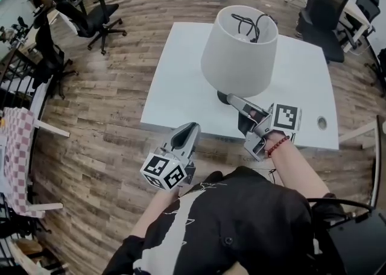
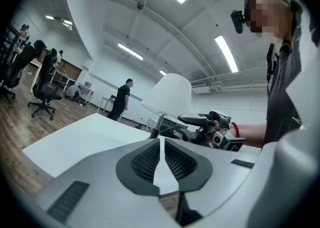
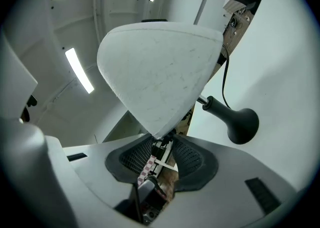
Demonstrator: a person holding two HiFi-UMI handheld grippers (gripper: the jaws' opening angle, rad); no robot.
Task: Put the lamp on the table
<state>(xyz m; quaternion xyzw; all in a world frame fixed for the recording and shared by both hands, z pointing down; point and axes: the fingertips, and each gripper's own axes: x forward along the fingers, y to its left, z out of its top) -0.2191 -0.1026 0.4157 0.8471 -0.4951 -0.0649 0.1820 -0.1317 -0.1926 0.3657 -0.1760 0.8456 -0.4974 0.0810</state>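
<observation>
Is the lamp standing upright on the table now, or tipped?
Upright: in the left gripper view the lamp stands on its dark base on the white table. The right gripper is open beside it.

Off-white lamp shade and black lamp base on a white table, over a brown wood-plank floor.
The left gripper and right gripper are pale grey with black ribbed pads, and their cubes carry black-and-white square markers. The right wrist wears a red bead bracelet. The person's top is black with thin white lines. At far left is a red-and-white checked cloth. The office chairs are black.
</observation>
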